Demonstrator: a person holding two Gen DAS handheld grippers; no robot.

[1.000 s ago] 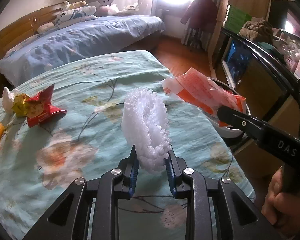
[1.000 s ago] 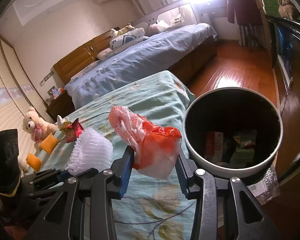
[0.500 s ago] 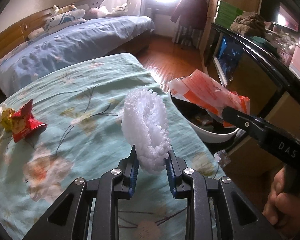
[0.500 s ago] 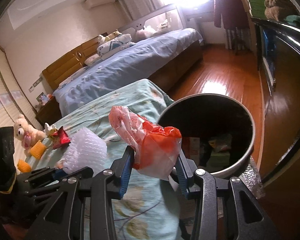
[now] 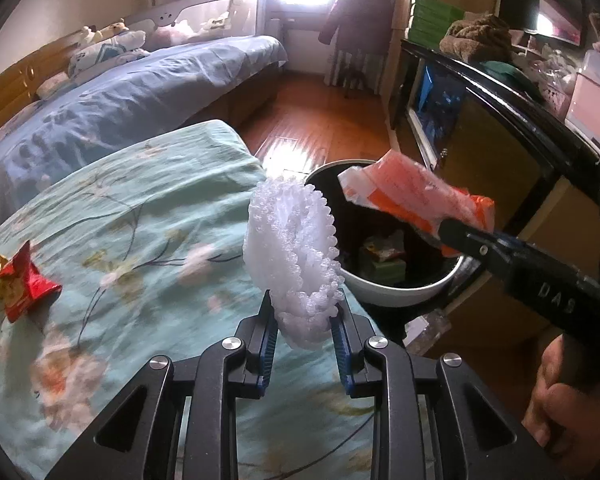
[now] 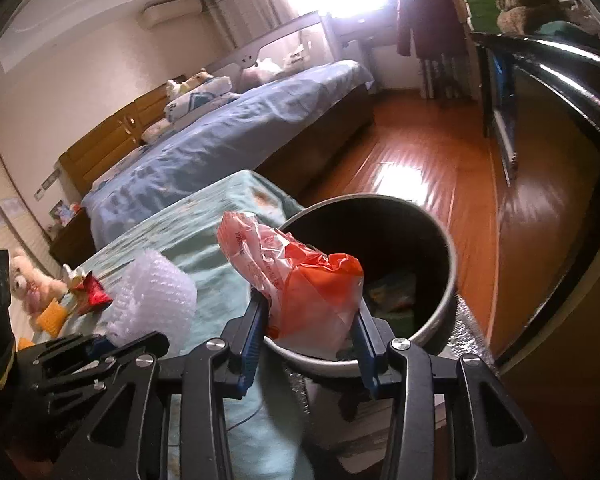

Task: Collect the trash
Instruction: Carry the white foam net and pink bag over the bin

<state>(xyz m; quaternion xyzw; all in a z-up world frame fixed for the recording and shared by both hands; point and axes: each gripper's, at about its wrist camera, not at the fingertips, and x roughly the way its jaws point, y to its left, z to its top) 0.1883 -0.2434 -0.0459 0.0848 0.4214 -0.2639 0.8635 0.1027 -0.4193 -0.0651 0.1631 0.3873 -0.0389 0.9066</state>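
Teal floral cloth covers the near bed (image 5: 148,216), which fills the lower left of both wrist views, with a second bed under a blue cover (image 5: 140,92) beyond it and a wooden floor (image 6: 420,168) to the right. Just beside the near bed's corner stands a round trash bin (image 6: 446,280), dark inside with a pale rim, holding some boxes and wrappers at the bottom. The right claw (image 6: 308,336) is clamped on a crumpled orange-and-clear plastic bag (image 6: 300,276), which hangs over the bin's near rim; the left wrist view shows that same bag (image 5: 416,196) held above the bin's opening (image 5: 392,296). The left claw (image 5: 304,332) is closed on a white foam net sleeve (image 5: 292,248), standing up from the fingers over the edge of the near bed, beside the bin. Farther left on the cloth lies a red wrapper (image 5: 24,284), well apart from both claws, with a small plush bear (image 6: 26,280) near it.
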